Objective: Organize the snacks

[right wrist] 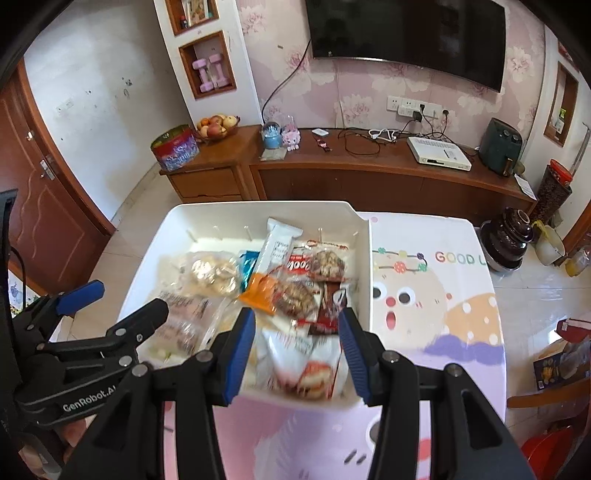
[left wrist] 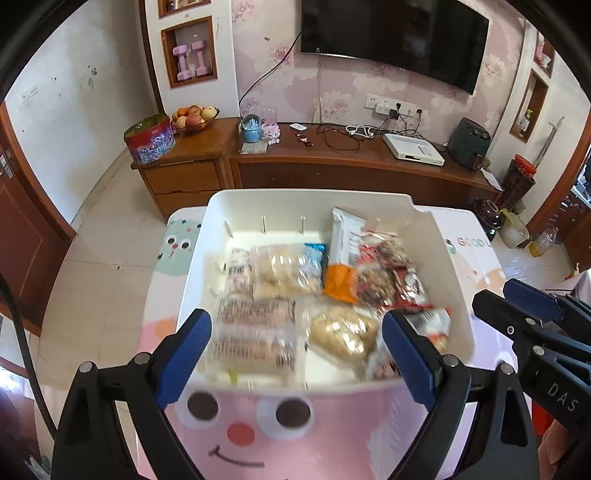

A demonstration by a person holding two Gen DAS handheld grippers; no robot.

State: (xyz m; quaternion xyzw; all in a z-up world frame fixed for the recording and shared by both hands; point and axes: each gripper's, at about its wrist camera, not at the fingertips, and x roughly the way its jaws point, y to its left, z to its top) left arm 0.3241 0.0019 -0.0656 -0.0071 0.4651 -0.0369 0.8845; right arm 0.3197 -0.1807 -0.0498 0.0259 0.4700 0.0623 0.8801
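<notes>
— Blue pads on black fingers come first. The left gripper [left wrist: 297,354] has its fingers wide apart with nothing pressed between them; they hang above the near wall of the white bin [left wrist: 448,273].

— And the other one?

— The right gripper [right wrist: 297,345] has its fingers about half apart. A white and red snack bag [right wrist: 308,358] shows in the gap, lying in the bin's near right corner, but I cannot tell whether the pads touch it. The pictures are blurred there.

— Where is the bin?

— On the counter [right wrist: 443,295], which wears a pink and white cartoon cloth. The bin takes up the left part, its far wall near the counter's far edge, and all the snacks lie inside it.

— Which snacks?

— Nearest on the left, clear packs of wafers [left wrist: 255,332]; beside them a bag of pale puffed pieces [left wrist: 343,332]. Farther in, a clear bag of round biscuits [left wrist: 284,271], an orange packet [left wrist: 338,282], red and brown wrapped sweets [left wrist: 388,273], and a tall white packet [left wrist: 345,236] leaning on the far wall.

— Beyond the counter?

— A tiled floor, then a wooden cabinet [left wrist: 332,166] against the wall carrying a fruit bowl [left wrist: 192,118], a red tin [left wrist: 149,144] and cables, under a dark television [left wrist: 395,33].
</notes>
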